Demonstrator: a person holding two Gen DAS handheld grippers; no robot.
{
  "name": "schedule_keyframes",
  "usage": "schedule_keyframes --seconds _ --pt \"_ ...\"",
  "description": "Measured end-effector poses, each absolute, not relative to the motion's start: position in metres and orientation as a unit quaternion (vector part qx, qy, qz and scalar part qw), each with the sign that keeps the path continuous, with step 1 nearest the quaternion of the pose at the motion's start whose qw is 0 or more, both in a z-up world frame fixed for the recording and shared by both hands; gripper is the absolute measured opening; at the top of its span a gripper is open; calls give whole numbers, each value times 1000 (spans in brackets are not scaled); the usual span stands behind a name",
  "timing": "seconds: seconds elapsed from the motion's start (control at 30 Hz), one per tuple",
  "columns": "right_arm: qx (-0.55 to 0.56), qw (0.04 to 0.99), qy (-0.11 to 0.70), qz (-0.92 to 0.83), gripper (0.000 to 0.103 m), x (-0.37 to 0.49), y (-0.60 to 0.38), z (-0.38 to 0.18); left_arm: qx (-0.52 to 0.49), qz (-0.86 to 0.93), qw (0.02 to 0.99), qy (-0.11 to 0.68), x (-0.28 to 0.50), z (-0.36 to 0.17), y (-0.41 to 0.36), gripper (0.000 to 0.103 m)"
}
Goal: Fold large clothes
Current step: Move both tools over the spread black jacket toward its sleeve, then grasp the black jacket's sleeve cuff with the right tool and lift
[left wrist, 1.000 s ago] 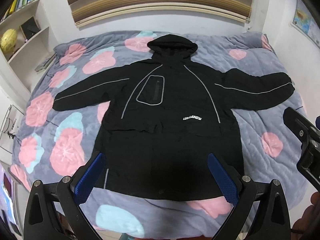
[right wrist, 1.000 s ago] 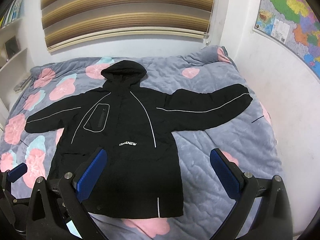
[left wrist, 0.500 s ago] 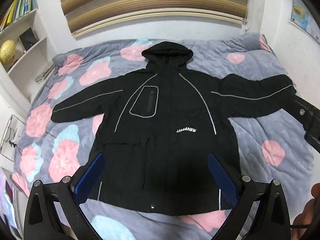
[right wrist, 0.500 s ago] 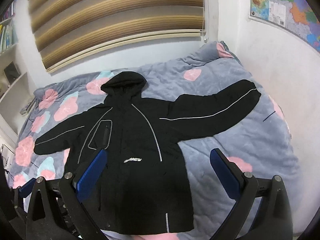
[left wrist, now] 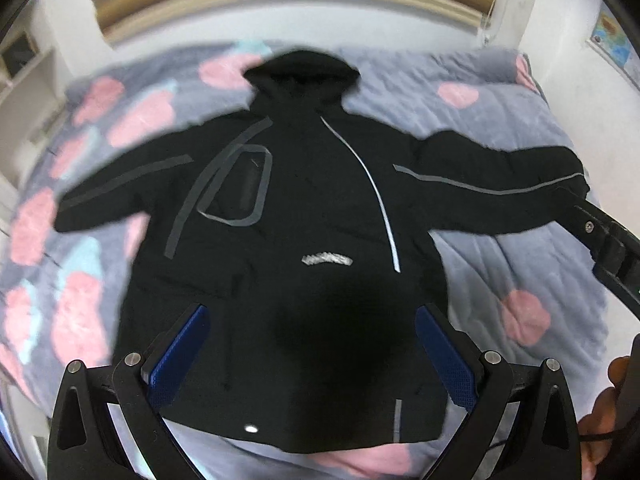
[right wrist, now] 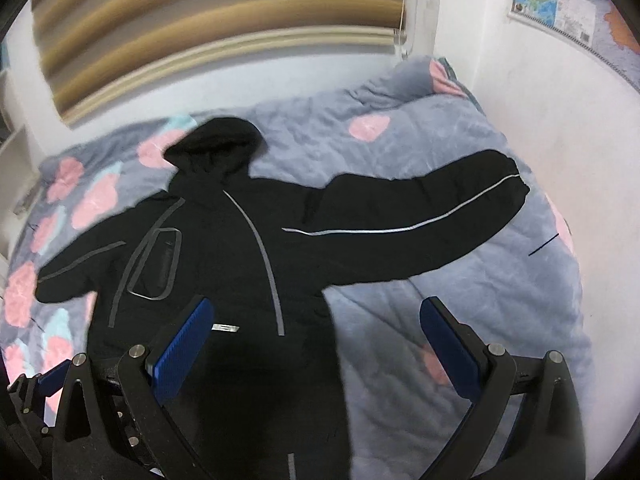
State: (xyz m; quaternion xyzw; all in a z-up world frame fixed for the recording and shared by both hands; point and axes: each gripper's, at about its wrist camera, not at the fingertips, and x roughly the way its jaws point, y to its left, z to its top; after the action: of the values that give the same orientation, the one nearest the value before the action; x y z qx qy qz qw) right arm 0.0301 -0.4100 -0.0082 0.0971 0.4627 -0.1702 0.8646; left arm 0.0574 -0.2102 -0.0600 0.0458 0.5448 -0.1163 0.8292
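- Black hooded padded jacket [left wrist: 304, 240] lies spread flat on grey floral-quilted bed [left wrist: 520, 264], unfolded.
- Left gripper [left wrist: 312, 356] and right gripper [right wrist: 316, 348]: jaws apart, empty.
- Risk: bulky padding may slip a shallow pinch; quilt may get caught too.

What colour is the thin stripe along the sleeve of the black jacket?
Light grey, almost silver, on the black jacket; the sleeve stripe shows best in the right wrist view.
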Motion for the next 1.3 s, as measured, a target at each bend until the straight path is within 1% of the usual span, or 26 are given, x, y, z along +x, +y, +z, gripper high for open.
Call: schedule_keyframes --seconds 0.2,0.3,0.5,0.63,0.67,0.73,0.77,0.87,0.97,1.07,1.1,1.13,1.17,1.2,1.23,1.27,1.3 --pt "110 849 468 -220 103 53 -483 -41 39 -123 794 595 91 -107 -242 102" --pt "132 833 477 -248 103 57 -530 -59 42 -134 786 602 109 -122 -262 102" --pt "160 810 470 -312 103 66 -626 -86 18 -173 767 617 147 -143 -295 102" --pt "195 800 450 -345 103 63 -688 -99 17 -180 759 625 165 -157 -322 102" --pt "201 800 444 -350 101 64 -702 -101 23 -182 758 626 169 -160 -329 102" --pt "211 798 439 -355 93 66 -725 -107 37 -188 757 624 175 -166 -342 102" --pt "222 796 437 -356 91 67 -737 -110 42 -189 758 623 176 -168 -346 102" --pt "253 793 422 -360 91 70 -771 -121 57 -194 757 622 182 -175 -359 102" --pt "260 792 424 -354 91 80 -791 -130 64 -201 752 625 185 -181 -370 102" --pt "255 798 430 -337 91 98 -798 -141 69 -208 747 628 185 -187 -379 102" --pt "246 798 432 -340 90 103 -799 -142 72 -210 746 628 186 -189 -382 102" --pt "239 798 434 -343 86 105 -799 -142 77 -215 748 623 187 -190 -388 102" --pt "231 801 433 -342 67 108 -797 -140 82 -218 752 616 189 -191 -392 102" --pt "223 804 432 -343 55 110 -794 -137 93 -223 760 603 191 -191 -399 102" --pt "214 809 428 -342 50 109 -788 -130 103 -227 767 591 194 -191 -407 102" --pt "213 815 420 -337 39 106 -783 -123 113 -232 774 578 198 -191 -415 102" --pt "218 820 414 -330 33 103 -779 -116 121 -237 782 563 203 -190 -423 102"
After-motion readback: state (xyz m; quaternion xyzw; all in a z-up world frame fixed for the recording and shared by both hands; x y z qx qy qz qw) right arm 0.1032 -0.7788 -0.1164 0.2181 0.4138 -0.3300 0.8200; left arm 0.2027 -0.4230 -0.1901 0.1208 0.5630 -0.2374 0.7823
